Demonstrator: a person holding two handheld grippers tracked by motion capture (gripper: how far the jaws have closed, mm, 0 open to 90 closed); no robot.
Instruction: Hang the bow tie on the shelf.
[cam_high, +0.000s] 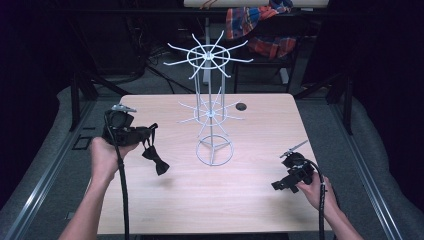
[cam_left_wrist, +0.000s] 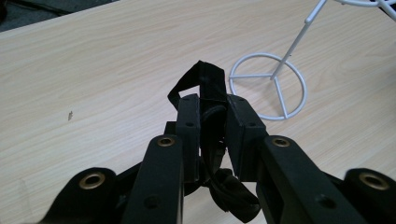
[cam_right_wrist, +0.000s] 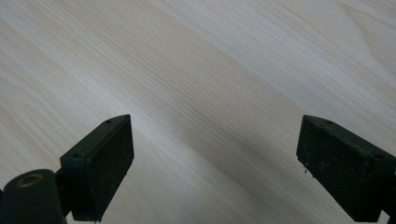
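A black bow tie (cam_high: 156, 161) hangs by its strap from my left gripper (cam_high: 151, 131), above the left part of the wooden table (cam_high: 165, 200). In the left gripper view the jaws are shut on the strap (cam_left_wrist: 205, 84), which loops up past the pads, while the bow (cam_left_wrist: 231, 193) dangles below. A white wire rack (cam_high: 214, 150) with two tiers of radiating hooks stands at the table's middle, to the right of the tie; its ring base (cam_left_wrist: 268, 86) lies just beyond my left jaws. My right gripper (cam_high: 278, 185) rests low near the table's right front, open, with bare wood between its pads (cam_right_wrist: 105, 163).
A small dark hole (cam_high: 241, 106) sits in the tabletop behind the rack. A plaid cloth (cam_high: 255, 22) hangs on a frame beyond the far edge. Grey floor and metal rails (cam_high: 45, 165) flank the table.
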